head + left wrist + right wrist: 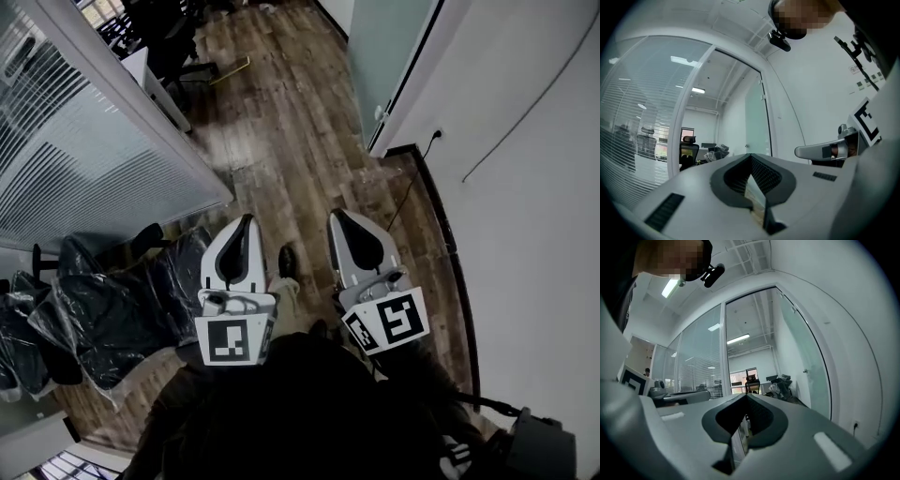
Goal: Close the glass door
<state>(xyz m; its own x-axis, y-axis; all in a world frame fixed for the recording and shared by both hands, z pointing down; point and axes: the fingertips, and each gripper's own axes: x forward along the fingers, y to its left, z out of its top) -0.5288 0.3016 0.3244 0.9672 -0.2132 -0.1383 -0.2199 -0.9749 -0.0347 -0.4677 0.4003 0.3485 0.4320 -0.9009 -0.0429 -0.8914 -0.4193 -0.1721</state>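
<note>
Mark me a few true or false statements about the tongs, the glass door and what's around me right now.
1. The left tongs and right tongs are both closed with nothing between them. True.
2. The right tongs are gripping the glass door. False: the door is farther ahead, and neither pair of tongs touches it.
3. Plastic-wrapped chairs stand on the person's left. True.
4. The floor is carpeted. False: it is wood planks.
</note>
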